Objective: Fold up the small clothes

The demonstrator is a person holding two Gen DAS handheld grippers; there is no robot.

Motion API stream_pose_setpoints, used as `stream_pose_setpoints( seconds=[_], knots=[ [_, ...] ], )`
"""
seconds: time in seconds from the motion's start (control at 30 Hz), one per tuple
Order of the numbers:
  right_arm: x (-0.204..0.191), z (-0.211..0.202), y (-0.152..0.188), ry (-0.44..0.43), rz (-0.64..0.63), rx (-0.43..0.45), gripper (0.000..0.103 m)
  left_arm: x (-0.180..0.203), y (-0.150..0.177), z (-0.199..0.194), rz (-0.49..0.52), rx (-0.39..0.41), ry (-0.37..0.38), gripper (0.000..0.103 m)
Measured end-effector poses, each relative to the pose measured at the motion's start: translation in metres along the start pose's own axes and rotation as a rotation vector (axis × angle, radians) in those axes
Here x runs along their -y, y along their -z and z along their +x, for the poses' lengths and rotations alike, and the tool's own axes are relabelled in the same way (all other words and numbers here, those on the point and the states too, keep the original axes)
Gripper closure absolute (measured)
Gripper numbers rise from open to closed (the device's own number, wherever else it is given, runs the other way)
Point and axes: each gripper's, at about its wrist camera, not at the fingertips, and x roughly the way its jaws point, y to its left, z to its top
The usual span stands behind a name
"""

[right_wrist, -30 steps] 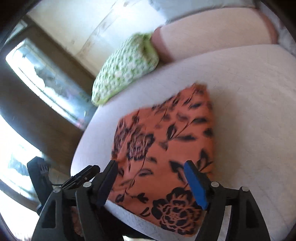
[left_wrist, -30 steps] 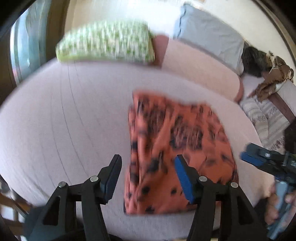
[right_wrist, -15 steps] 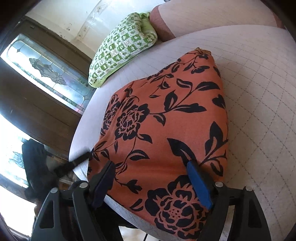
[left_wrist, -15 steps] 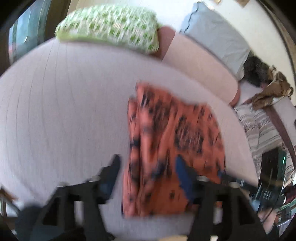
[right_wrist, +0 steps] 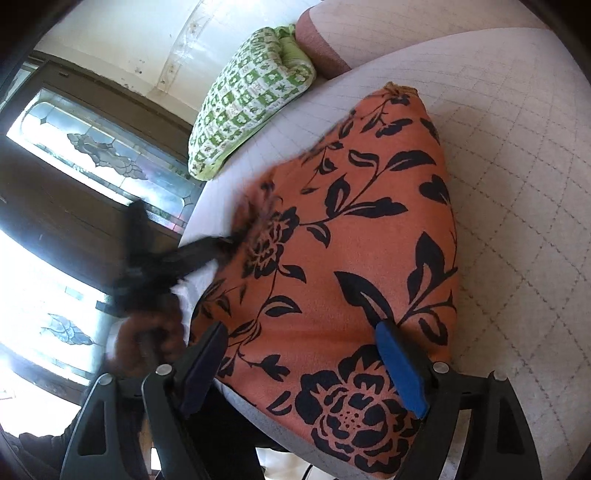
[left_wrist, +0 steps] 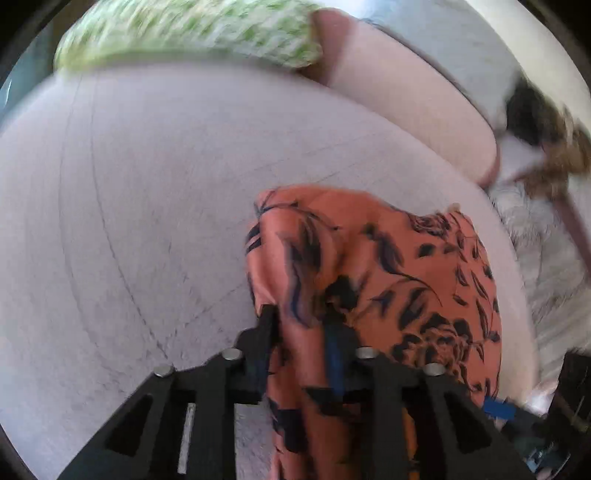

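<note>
An orange garment with black flowers lies on the quilted bed, near its front edge. My left gripper is shut on the garment's left edge, and the cloth bunches up between its fingers. In the right wrist view the garment fills the middle. My right gripper is open, its fingers astride the near edge of the cloth. The left gripper shows there as a dark blurred shape at the garment's left side.
A green and white patterned pillow and a pink bolster lie at the bed's far side. More clothes are piled at the right. A window is beyond the bed's left edge.
My left gripper has moved forward onto the garment's left edge and closed on it, bunching the cloth. My right gripper has come closer to the near edge and stays open.
</note>
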Motion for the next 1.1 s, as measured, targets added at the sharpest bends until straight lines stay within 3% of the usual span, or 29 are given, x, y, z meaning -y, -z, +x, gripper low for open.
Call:
stream_pose_setpoints(
  seconds=[0.03, 0.07, 0.27, 0.37, 0.47, 0.5, 0.53, 0.6, 0.7, 0.77, 0.8, 0.83, 0.87, 0.9, 0.93, 1.0, 1.07, 1.1],
  knots=[
    [-0.002, 0.000, 0.000, 0.012, -0.012, -0.007, 0.018, 0.001, -0.001, -0.004, -0.004, 0.011, -0.002, 0.061],
    [-0.004, -0.001, 0.000, 0.019, -0.020, -0.012, 0.018, 0.008, -0.002, -0.013, 0.015, 0.029, -0.030, 0.059],
    [-0.002, -0.002, 0.000, 0.018, 0.003, 0.005, 0.018, 0.038, 0.022, -0.064, 0.102, 0.108, -0.065, 0.060],
    [-0.006, -0.001, 0.001, 0.035, -0.015, 0.008, 0.018, 0.035, 0.056, -0.087, 0.063, 0.120, -0.012, 0.055],
    [-0.006, 0.000, 0.002, 0.042, -0.015, 0.009, 0.018, 0.034, 0.091, -0.075, 0.042, 0.068, 0.032, 0.054],
    [-0.007, -0.001, 0.002, 0.043, -0.010, 0.011, 0.018, 0.030, 0.098, -0.064, 0.037, 0.035, 0.008, 0.062],
    [-0.006, -0.001, 0.002, 0.042, -0.005, 0.013, 0.018, 0.023, 0.105, -0.050, 0.016, 0.000, 0.002, 0.079],
    [-0.005, 0.000, 0.002, 0.037, 0.005, 0.011, 0.018, 0.016, 0.103, -0.051, -0.048, -0.002, 0.028, 0.082],
    [-0.006, -0.001, 0.000, 0.046, 0.011, 0.003, 0.018, 0.030, 0.096, -0.071, -0.013, 0.029, 0.007, 0.083],
    [-0.005, 0.000, 0.000, 0.049, 0.015, 0.001, 0.018, 0.035, 0.097, -0.082, 0.011, 0.074, -0.015, 0.075],
    [-0.005, 0.001, 0.000, 0.050, 0.015, 0.001, 0.018, 0.033, 0.098, -0.082, 0.001, 0.081, -0.004, 0.054],
    [-0.005, 0.001, 0.000, 0.052, 0.017, 0.001, 0.018, 0.030, 0.100, -0.078, -0.013, 0.074, -0.002, 0.046],
    [-0.006, 0.001, 0.001, 0.055, 0.016, 0.003, 0.017, 0.022, 0.106, -0.064, -0.026, 0.021, -0.042, 0.052],
    [-0.007, 0.002, 0.001, 0.060, 0.009, 0.001, 0.017, 0.015, 0.112, -0.059, -0.039, -0.011, -0.057, 0.068],
    [-0.009, 0.002, 0.001, 0.062, 0.004, -0.003, 0.017, 0.013, 0.113, -0.066, -0.060, 0.019, -0.034, 0.077],
    [-0.010, 0.002, 0.001, 0.070, -0.013, -0.007, 0.017, 0.023, 0.111, -0.085, -0.032, 0.068, -0.012, 0.079],
    [-0.010, 0.002, 0.002, 0.070, -0.012, -0.003, 0.017, 0.032, 0.111, -0.095, 0.025, 0.105, -0.037, 0.078],
    [-0.009, 0.003, 0.001, 0.066, -0.005, -0.003, 0.017, 0.029, 0.112, -0.089, 0.021, 0.095, -0.047, 0.072]
  ],
)
